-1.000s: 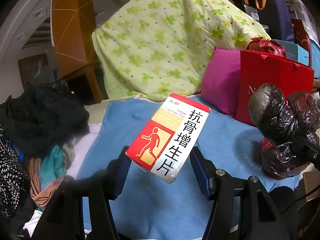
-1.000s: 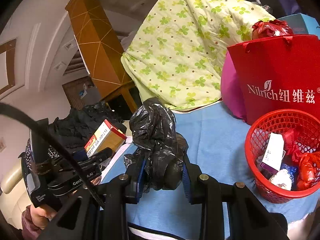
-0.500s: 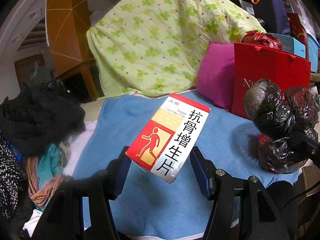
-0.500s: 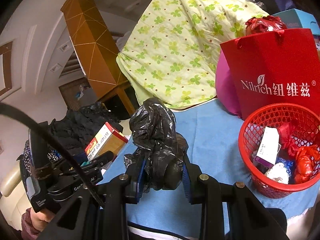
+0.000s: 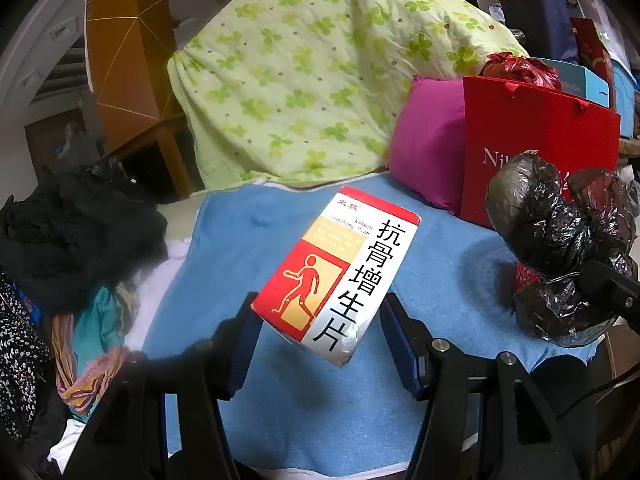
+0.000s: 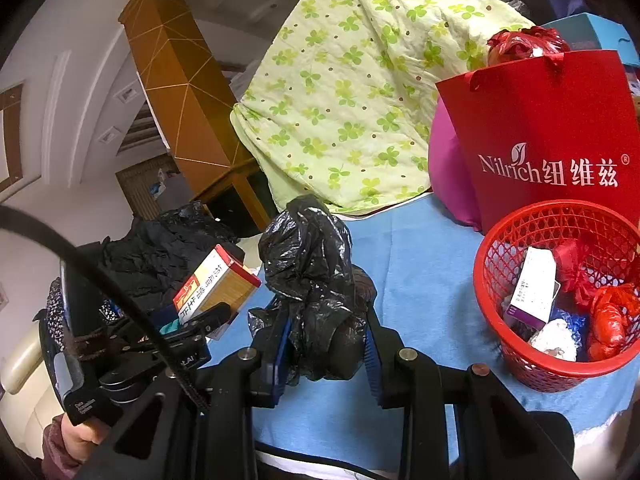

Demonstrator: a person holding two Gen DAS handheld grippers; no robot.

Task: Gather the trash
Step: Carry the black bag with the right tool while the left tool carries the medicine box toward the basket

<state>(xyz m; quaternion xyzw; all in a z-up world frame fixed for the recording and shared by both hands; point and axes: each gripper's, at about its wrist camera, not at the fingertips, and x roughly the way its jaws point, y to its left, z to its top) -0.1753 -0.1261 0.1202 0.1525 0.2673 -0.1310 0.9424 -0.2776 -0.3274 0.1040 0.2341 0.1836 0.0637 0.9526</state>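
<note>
The left gripper (image 5: 320, 332) is clamped on a red-and-white medicine box (image 5: 340, 272), held above the blue cloth (image 5: 248, 248); the right gripper (image 6: 326, 344) is clamped on a crumpled black plastic bag (image 6: 312, 276). To the right, in front of the red paper bag (image 6: 552, 128), the red basket (image 6: 520, 364) already holds a small box and red wrappers. Both held pieces likely remain to be dropped in.

Glossy cardboard box (image 5: 340, 276); crinkled shiny plastic bag (image 6: 312, 280).
</note>
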